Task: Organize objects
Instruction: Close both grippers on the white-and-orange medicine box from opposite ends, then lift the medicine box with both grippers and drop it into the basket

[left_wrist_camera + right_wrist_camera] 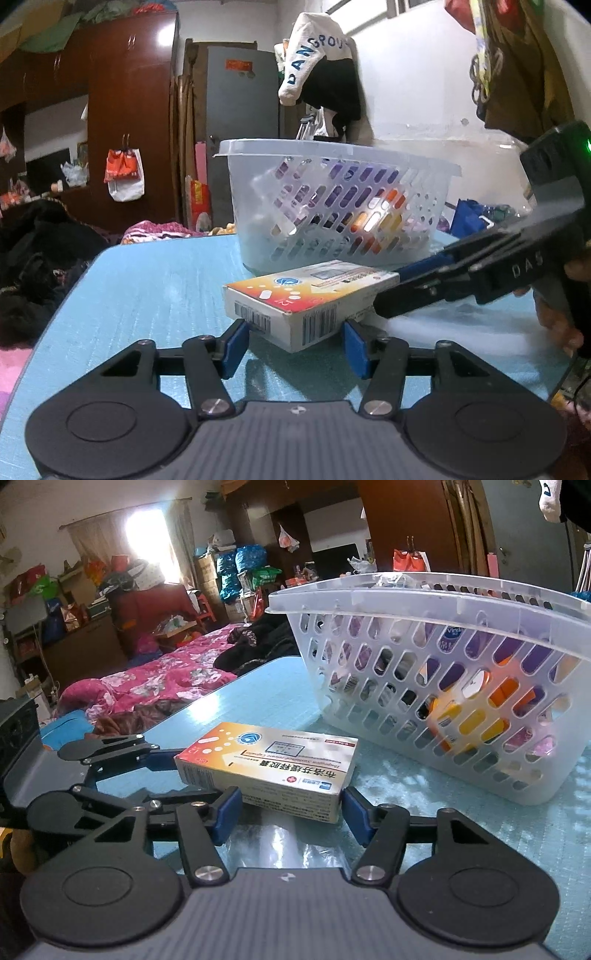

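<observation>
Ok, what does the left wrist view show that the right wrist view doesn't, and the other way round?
Only the left wrist view: the right tongs coming in from the side at the medicine box's far end, a white garment with blue letters hanging behind the basket.

Only the right wrist view: the box's printed long side, a bed with a pink floral blanket, the left tongs by the box's end.

Both: the box flat on the blue table, open tongs on either side of it, the basket beyond holding items.
</observation>
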`<state>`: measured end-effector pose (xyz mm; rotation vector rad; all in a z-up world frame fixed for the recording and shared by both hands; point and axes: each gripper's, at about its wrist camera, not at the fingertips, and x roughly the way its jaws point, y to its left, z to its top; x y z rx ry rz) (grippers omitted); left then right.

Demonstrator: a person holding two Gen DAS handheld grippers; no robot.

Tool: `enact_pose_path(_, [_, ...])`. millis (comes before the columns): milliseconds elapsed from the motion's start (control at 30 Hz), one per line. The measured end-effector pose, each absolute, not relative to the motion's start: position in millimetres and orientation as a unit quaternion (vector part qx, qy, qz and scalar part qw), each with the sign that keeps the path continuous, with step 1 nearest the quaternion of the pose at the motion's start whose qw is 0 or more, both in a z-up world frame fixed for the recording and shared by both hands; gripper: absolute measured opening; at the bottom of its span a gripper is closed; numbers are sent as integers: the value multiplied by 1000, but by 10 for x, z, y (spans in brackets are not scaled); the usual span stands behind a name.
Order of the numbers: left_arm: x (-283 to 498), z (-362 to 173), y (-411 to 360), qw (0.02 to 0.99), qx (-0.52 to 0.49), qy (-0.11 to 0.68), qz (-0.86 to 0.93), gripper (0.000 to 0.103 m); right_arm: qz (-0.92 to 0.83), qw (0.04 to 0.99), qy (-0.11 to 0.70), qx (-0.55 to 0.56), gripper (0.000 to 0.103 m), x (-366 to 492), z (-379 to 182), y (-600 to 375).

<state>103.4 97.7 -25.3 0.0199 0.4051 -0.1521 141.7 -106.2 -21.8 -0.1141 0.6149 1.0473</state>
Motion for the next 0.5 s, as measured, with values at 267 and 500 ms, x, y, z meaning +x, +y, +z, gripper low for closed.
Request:
enact_pose_path(267, [1073, -248, 1041, 975, -7, 204, -83, 60, 468, 840, 260, -93, 48, 1304, -224, -1029])
enact_pose_path(500, [1077, -246, 1035, 976, -5, 201, -87, 60, 453, 851, 242, -110, 43, 1228, -220, -1045])
